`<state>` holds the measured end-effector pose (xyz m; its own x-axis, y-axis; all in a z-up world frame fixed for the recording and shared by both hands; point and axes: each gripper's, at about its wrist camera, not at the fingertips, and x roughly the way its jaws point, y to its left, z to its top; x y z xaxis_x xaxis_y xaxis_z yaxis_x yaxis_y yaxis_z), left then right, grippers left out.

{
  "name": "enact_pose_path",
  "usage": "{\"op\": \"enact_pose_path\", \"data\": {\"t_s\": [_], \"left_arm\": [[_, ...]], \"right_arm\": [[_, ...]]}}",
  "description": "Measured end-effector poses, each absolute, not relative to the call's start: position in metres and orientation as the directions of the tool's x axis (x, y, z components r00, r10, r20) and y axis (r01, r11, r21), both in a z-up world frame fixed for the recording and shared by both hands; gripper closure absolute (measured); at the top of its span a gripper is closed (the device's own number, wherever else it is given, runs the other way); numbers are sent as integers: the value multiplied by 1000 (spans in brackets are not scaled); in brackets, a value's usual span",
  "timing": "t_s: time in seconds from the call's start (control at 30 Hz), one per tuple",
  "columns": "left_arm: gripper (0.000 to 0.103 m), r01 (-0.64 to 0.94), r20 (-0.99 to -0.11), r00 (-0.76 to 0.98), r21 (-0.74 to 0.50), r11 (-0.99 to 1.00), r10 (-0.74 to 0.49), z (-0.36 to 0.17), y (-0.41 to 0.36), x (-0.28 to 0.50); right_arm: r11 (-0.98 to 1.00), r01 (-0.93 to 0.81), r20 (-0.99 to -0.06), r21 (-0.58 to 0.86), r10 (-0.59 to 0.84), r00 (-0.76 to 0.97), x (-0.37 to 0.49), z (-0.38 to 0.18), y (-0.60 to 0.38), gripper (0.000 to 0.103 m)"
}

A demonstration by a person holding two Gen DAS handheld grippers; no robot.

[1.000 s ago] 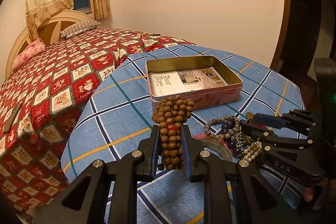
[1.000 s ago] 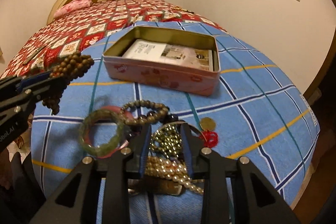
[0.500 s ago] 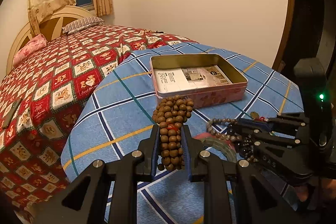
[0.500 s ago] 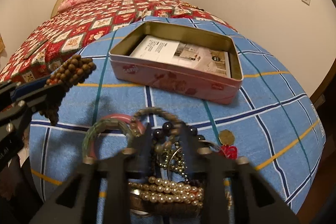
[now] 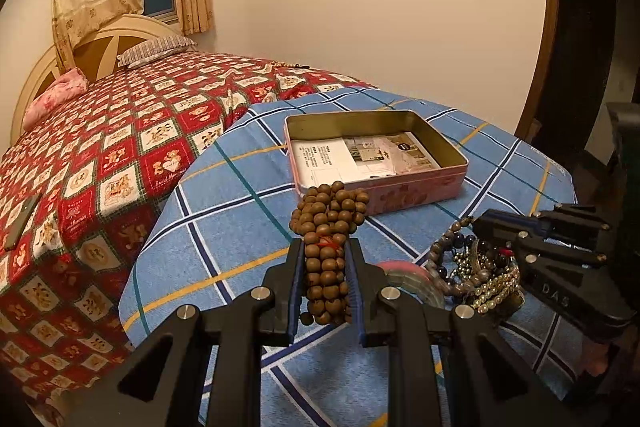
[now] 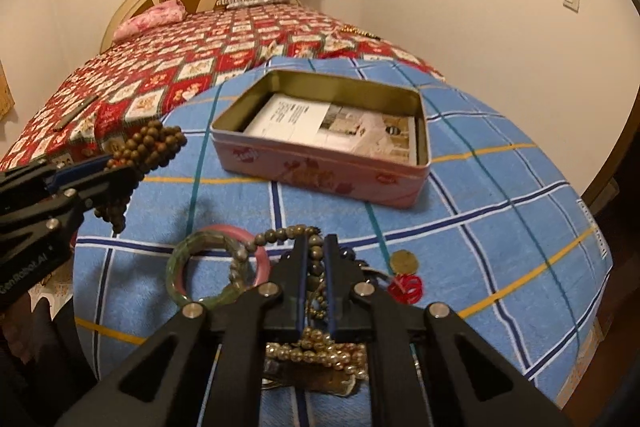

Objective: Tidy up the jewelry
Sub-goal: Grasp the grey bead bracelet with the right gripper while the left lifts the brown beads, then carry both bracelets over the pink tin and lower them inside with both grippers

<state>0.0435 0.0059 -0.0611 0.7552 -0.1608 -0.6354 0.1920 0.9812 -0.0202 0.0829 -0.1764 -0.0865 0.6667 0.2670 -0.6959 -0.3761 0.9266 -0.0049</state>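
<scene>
Both grippers loaded, pink tin (image 6: 320,171) far, open.
Left gripper (image 5: 325,281) clamping brown wooden bead string (image 5: 328,227); right gripper (image 6: 314,281) pinched on tangled bead strands (image 6: 316,343); lift slowly, shake loose.

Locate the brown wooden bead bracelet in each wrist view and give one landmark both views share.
Left wrist view: the brown wooden bead bracelet is at lower centre, clamped between the left tool's pads.
Right wrist view: it is at the left edge, mid-height, bunched at the tip of that tool.
Shared landmark: the open pink rectangular tin on the blue checked cloth.
</scene>
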Motion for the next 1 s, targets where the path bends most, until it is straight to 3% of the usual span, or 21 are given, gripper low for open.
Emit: {"op": "enact_pose_path", "data": {"t_s": [0.43,1.0], "left_arm": [[83,251,-592,785,32,967,-184,-37,-9,74],[83,258,-637,758,99,961,-138,-46,-27,163]], "right_arm": [[934,-355,-635,-23,261,727,110,-55,-186,93],[947,-319,-592,23,270,759,186,-33,-195,93]]}}
